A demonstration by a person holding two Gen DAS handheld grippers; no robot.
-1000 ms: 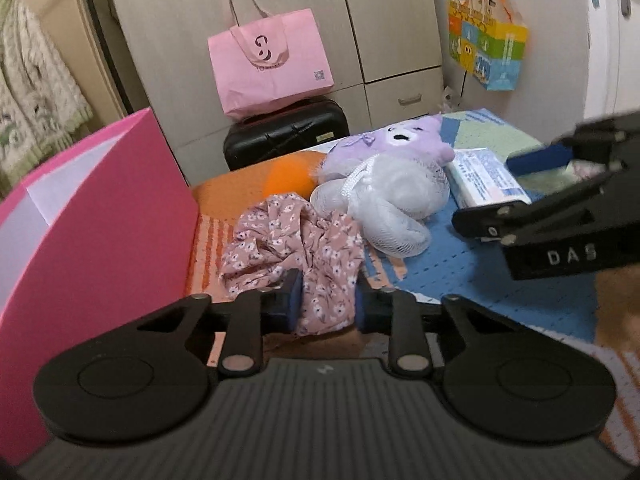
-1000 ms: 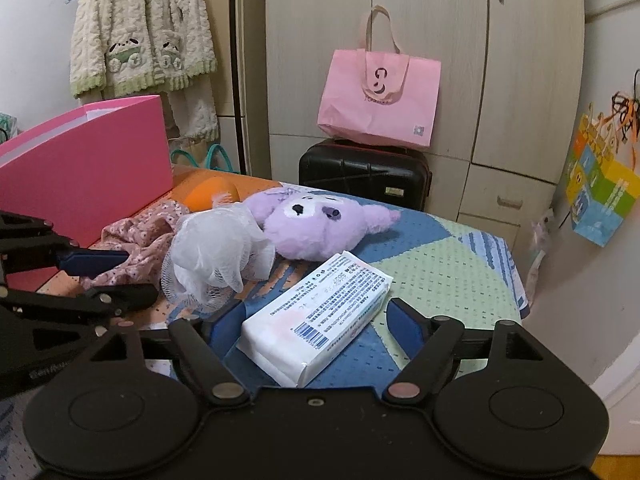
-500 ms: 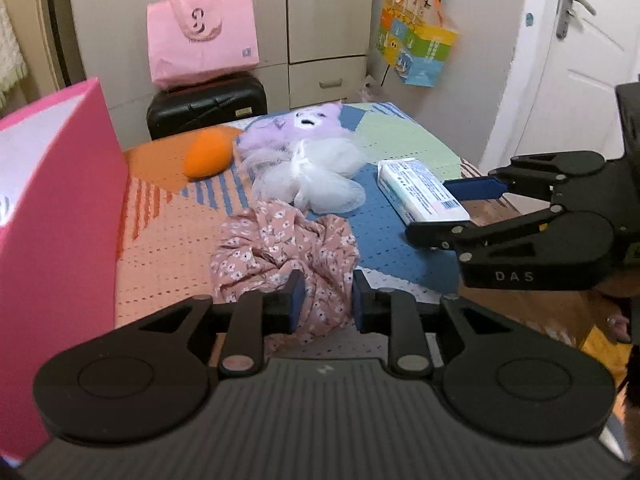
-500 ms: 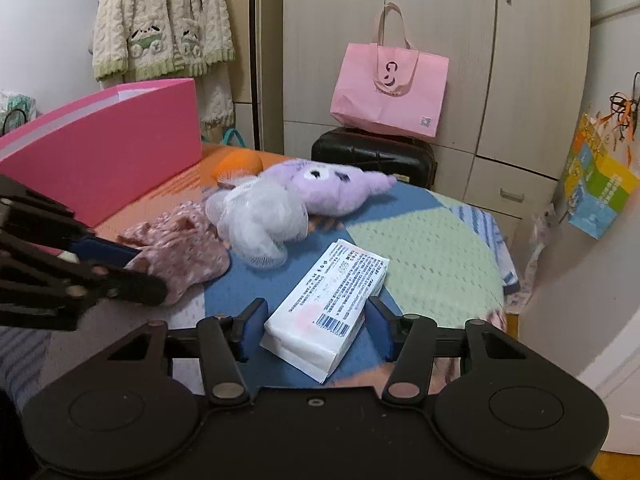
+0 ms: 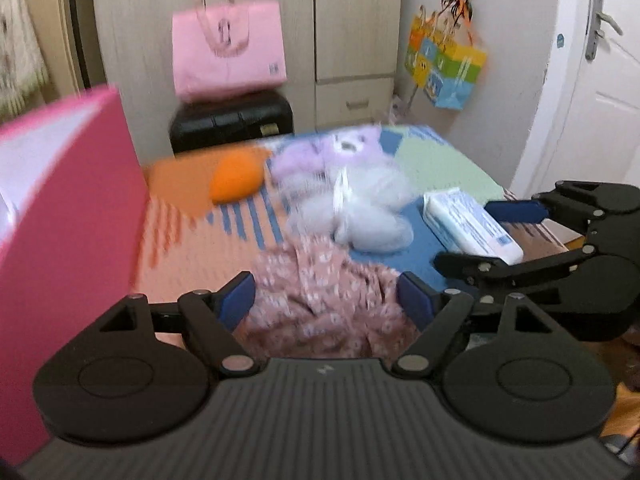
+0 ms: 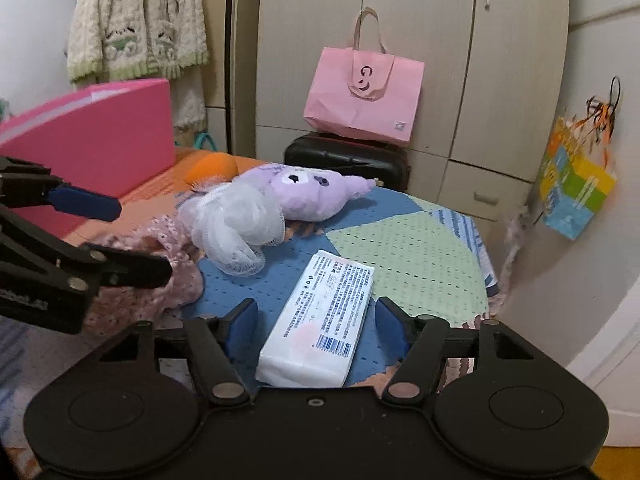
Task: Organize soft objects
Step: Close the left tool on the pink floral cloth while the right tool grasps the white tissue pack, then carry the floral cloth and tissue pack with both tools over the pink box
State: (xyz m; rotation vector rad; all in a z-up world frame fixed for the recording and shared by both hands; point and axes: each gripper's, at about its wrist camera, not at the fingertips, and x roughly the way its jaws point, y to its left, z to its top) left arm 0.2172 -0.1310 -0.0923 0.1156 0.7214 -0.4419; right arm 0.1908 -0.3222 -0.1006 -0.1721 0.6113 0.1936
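Observation:
On the patchwork table lie a floral pink cloth (image 5: 328, 300), a white mesh bath puff (image 5: 360, 216), a purple plush toy (image 5: 340, 148), an orange soft object (image 5: 236, 178) and a white tissue pack (image 5: 468, 226). My left gripper (image 5: 330, 302) is open, its jaws on either side of the floral cloth. My right gripper (image 6: 314, 322) is open around the near end of the tissue pack (image 6: 320, 324). The puff (image 6: 236, 232), plush (image 6: 304, 196) and cloth (image 6: 168, 264) also show in the right wrist view.
A pink open box (image 5: 64, 216) stands at the table's left edge. A black suitcase (image 5: 232, 120) with a pink bag (image 5: 228, 52) stands behind the table, before the cupboards. A colourful bag (image 5: 444, 72) hangs on the right wall. The door (image 5: 596, 92) is at right.
My left gripper has opened and released the floral cloth, which lies between its jaws. My right gripper has opened wider around the tissue pack and drawn back slightly.

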